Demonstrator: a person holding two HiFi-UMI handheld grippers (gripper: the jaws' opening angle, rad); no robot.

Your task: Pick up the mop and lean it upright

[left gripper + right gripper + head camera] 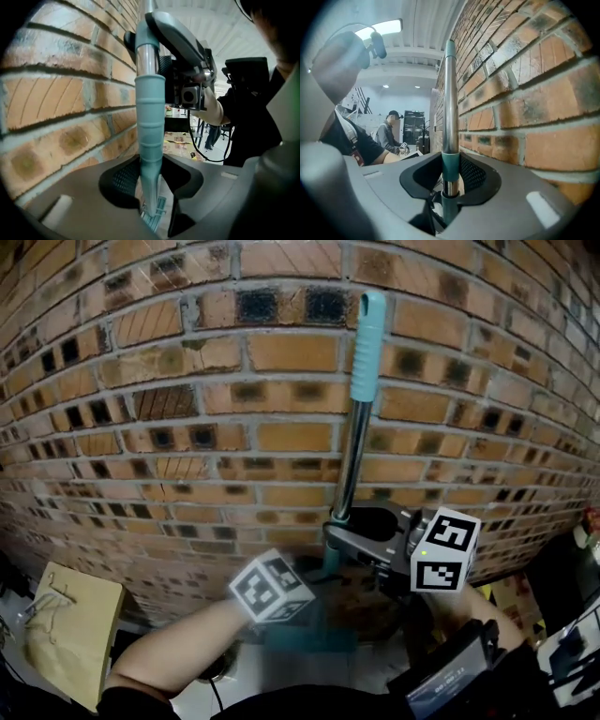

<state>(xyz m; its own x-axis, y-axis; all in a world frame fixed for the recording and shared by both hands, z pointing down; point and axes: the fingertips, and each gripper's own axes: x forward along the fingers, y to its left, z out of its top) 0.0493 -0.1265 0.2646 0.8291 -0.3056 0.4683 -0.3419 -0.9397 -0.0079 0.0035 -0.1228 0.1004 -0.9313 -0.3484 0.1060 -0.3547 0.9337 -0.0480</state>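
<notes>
The left tongs are closed partway onto the mop, pinching the pale teal sleeve low on its shaft. The pole rises upright from between them, with the brick wall close on their left. The right tongs clamp the same pole higher up, at a dark teal collar on the chrome tube above the left pair; from them the shaft runs on up to its ribbed teal grip, close beside the wall, though whether it touches I cannot tell.
</notes>
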